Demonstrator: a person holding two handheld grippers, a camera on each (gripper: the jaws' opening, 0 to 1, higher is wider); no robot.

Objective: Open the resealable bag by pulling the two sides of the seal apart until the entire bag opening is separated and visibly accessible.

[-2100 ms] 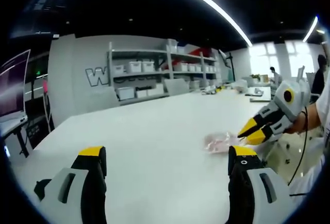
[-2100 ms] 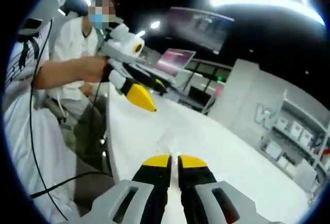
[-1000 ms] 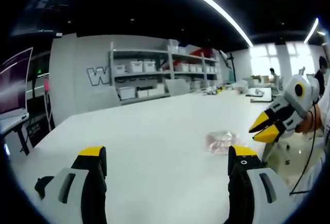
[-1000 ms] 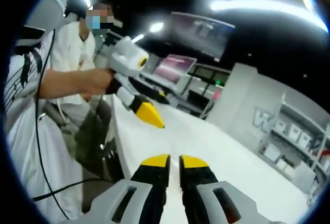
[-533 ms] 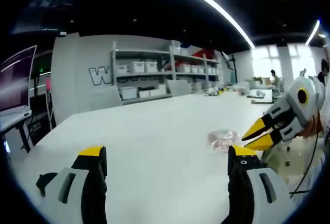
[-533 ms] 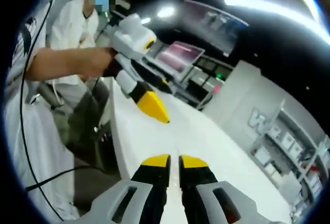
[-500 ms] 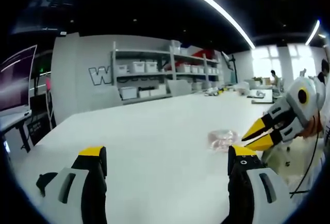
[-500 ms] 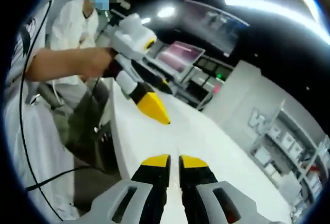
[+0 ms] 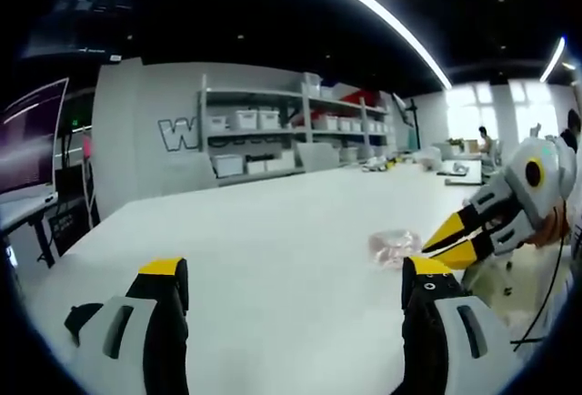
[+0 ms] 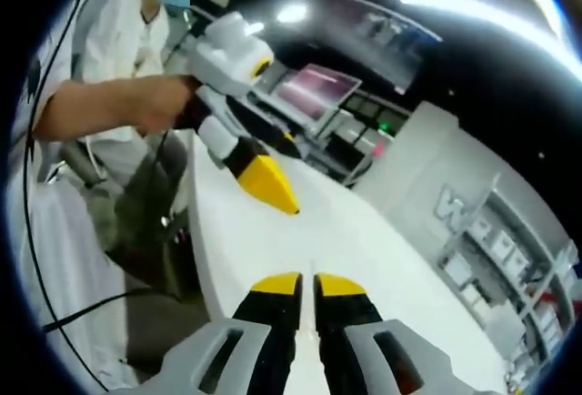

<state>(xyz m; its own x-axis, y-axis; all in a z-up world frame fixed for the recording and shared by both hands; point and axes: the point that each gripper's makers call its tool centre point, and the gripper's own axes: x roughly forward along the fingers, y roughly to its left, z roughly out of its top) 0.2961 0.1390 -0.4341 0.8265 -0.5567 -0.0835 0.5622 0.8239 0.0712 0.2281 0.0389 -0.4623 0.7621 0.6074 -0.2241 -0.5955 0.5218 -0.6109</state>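
Observation:
A small clear resealable bag (image 9: 393, 243) with something pinkish inside lies flat on the white table (image 9: 273, 231), right of centre in the left gripper view. My left gripper (image 9: 296, 273) hangs short of it, jaws wide apart and empty. My right gripper (image 9: 452, 242) comes in from the right, its yellow tips just beside the bag's right edge; I cannot tell whether they touch it. In the right gripper view my right gripper (image 10: 307, 284) has its jaws close together over the table, nothing visible between them. The left gripper (image 10: 268, 187) is held by a hand up left.
Shelves with white bins (image 9: 273, 131) line the far wall and a monitor (image 9: 32, 149) stands at the left. The table's near edge (image 10: 195, 231) runs beside a seated person in white (image 10: 82, 104), with a black cable (image 10: 73, 313) hanging below.
My right gripper drew back and up from the bag, then dipped toward it again. The bag stayed on the table. My left gripper stayed open, shifting only slightly.

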